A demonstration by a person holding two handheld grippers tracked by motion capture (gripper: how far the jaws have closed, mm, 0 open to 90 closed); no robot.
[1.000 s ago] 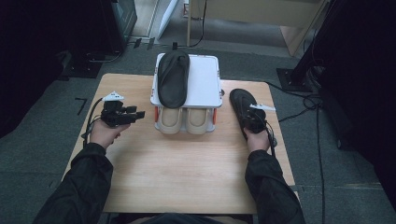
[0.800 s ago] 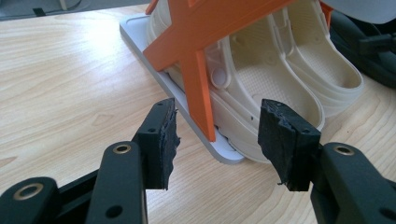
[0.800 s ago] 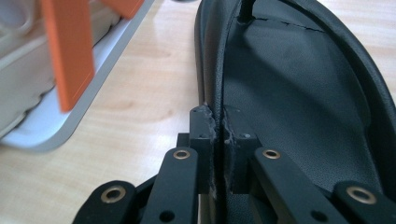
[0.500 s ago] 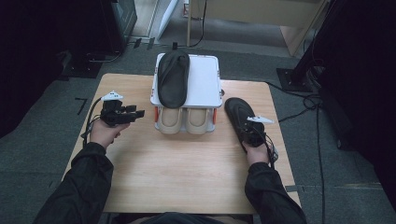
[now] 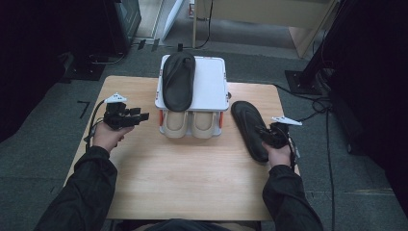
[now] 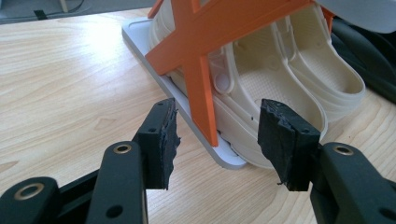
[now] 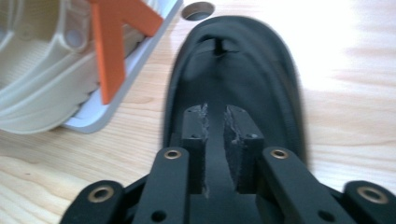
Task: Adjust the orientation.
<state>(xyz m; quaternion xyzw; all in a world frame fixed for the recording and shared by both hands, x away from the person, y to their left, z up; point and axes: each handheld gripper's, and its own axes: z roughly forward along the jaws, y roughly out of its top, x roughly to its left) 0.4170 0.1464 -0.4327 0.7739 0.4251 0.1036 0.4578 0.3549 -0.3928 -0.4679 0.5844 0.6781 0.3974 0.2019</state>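
Our right hand-held gripper is clenched on the strap of a black sandal, its jaws pinching the strap from both sides, and the sandal lies flat on the wooden surface stretching forward from the jaws. Just to the left of it stands a small white rack with orange cross braces; a matching black sandal lies on the rack's top shelf and a pair of cream clogs sits on the shelf below. Our left hand-held gripper is released, jaws wide apart and holding nothing, hovering near the rack's other end with its jaws aimed at the brace and the clogs beyond. We judge the step in hand to be carrying the gripped sandal to the rack. The next move calls for lifting it clear of the surface, swinging it left over the rack's edge and laying it on the bare half of the top shelf beside its mate without nudging that one.
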